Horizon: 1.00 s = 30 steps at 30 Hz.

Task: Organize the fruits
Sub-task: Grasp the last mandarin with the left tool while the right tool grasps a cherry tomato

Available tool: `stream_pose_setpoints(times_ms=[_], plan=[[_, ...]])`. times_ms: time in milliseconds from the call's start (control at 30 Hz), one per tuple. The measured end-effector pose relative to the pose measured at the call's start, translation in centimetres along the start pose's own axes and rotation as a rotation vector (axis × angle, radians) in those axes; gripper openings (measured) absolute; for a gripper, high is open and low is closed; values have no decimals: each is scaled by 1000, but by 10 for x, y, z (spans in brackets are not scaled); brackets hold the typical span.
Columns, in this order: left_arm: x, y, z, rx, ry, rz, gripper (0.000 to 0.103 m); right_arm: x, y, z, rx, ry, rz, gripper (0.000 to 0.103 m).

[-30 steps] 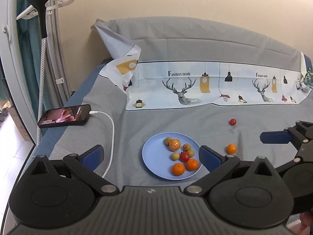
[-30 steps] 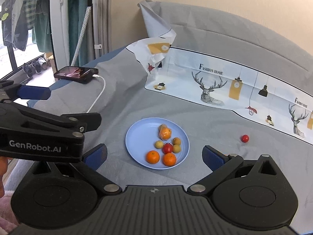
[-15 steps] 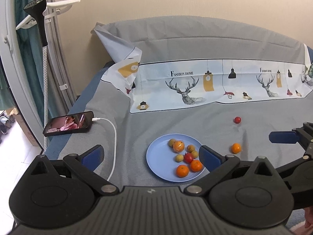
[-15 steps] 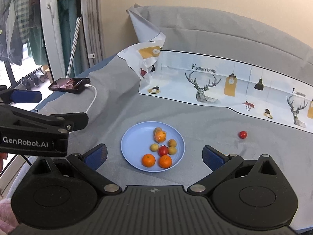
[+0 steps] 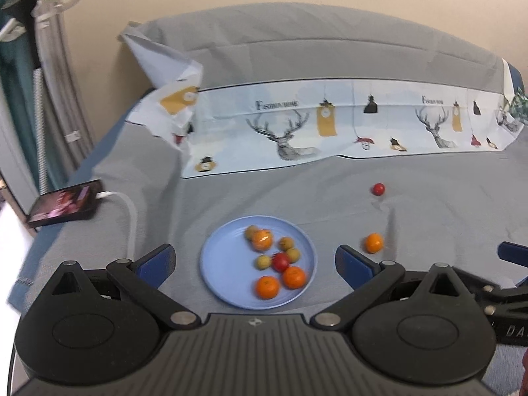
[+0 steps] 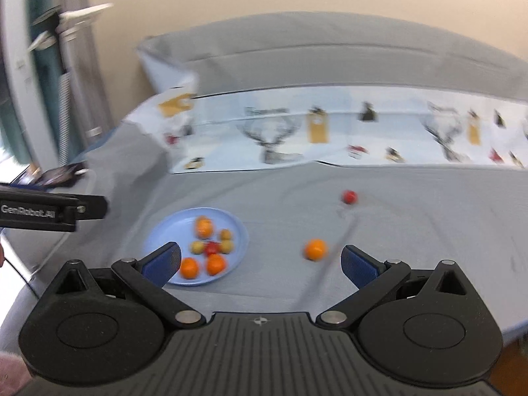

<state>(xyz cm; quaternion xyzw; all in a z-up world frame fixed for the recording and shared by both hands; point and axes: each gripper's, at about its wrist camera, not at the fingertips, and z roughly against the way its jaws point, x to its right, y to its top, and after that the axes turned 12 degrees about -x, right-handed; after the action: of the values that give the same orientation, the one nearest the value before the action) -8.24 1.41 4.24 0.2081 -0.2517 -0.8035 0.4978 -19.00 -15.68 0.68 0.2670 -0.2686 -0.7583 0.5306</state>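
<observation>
A light blue plate point(image 5: 224, 267) lies on the grey bedsheet and holds three oranges, a red tomato and several small yellow-brown fruits. To its right, on the sheet, are a loose orange point(image 5: 373, 243) and, farther back, a small red tomato point(image 5: 378, 188). My left gripper point(image 5: 254, 262) is open and empty, held above the near side of the plate. My right gripper point(image 6: 260, 260) is also open and empty; in its blurred view the plate point(image 6: 165, 231) sits by its left finger, the loose orange point(image 6: 315, 249) near its right finger, and the tomato point(image 6: 349, 196) beyond.
A phone point(image 5: 64, 203) with a white charging cable point(image 5: 130, 211) lies at the bed's left edge. A deer-printed cloth point(image 5: 330, 132) and grey bedding cross the back. A clothes stand point(image 5: 39, 33) rises at far left. Open sheet surrounds the loose fruits.
Both grippers have shifted right and stayed open. The right wrist view swung right, so the loose orange now shows between its fingers. The fruits have not moved.
</observation>
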Motion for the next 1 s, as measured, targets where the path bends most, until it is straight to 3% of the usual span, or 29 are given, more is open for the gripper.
stream_pose_setpoints(times_ms=[167,400,533,700,867,1000], plan=[[33,22,-34,-53,-48,-28,103,50,4,-22,-13,-79,-109,102],[91,50,-116,-205,-130,-106,103,117,27,-65,-19,-161,-160,102],[127,62,-171,-293,-157,-145,103,150,47,-111,-43,-154,-70,102],[166,67,-246,-391,-135,-229,103,182,75,-199,-95,-119,74,102],[181,66,-300,-488,-132,-253,103,194,96,-287,-165,-75,186,102],[182,66,-324,-512,-124,-265,103,196,111,-343,-198,-9,184,102]])
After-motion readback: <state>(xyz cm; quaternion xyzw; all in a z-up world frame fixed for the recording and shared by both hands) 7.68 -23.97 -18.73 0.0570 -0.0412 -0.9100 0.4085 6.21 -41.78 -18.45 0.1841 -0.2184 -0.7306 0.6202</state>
